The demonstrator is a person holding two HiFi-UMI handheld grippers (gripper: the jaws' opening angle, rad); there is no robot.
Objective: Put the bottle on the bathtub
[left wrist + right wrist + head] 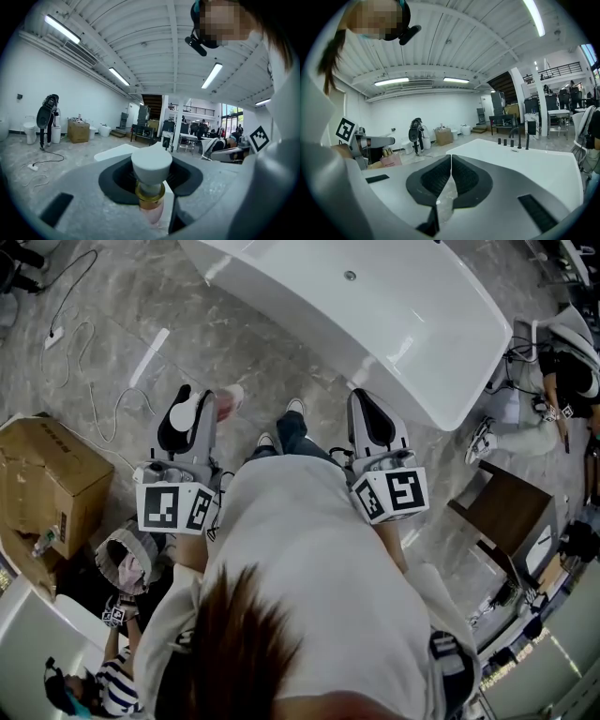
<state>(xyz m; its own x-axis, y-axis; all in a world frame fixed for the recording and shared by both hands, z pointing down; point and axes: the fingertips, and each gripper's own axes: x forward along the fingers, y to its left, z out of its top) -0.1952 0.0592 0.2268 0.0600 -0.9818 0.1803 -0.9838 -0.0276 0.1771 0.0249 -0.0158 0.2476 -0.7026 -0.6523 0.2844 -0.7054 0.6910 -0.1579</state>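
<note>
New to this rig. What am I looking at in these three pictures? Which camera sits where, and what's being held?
No robot: a person holds a hand-held two-jaw gripper in each hand. The top-down picture is from a camera on the person's head. The other two are from cameras riding on each gripper, looking along its jaws. The cubes with square markers are part of the grippers. The left gripper is closed on a small pink bottle with a gold collar and a white cap. The right gripper is shut and empty. Ahead, on the grey marble-look floor, stands a white freestanding bathtub with black taps; the bottle is not on it yet. A brown cardboard box sits at the left.
</note>
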